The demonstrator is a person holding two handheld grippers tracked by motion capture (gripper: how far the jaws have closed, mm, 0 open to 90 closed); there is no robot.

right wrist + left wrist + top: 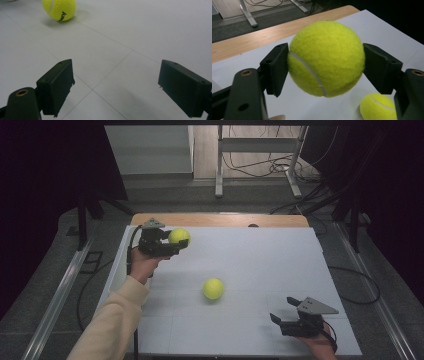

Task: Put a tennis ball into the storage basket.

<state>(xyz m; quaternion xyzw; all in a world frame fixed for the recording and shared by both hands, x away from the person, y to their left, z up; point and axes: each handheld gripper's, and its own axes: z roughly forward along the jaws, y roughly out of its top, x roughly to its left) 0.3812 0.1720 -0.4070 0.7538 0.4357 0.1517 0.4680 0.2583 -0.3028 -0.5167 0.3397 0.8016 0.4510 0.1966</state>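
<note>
The right hand (320, 345) is cut off at the bottom edge of the high view. The left gripper (170, 242) is up off the white table (260, 255), near the far left corner, and squeezes a yellow ball (179, 236) between its jaws. The right gripper (286, 312) sits low by the near edge, jaws wide apart with nothing between them. A second ball (213, 289) rests in the middle of the table. Its black writing is too blurry to read.

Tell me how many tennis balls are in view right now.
2. One tennis ball is clamped in the left gripper above the table's far left; the other ball lies loose mid-table, ahead of the open right gripper.
</note>
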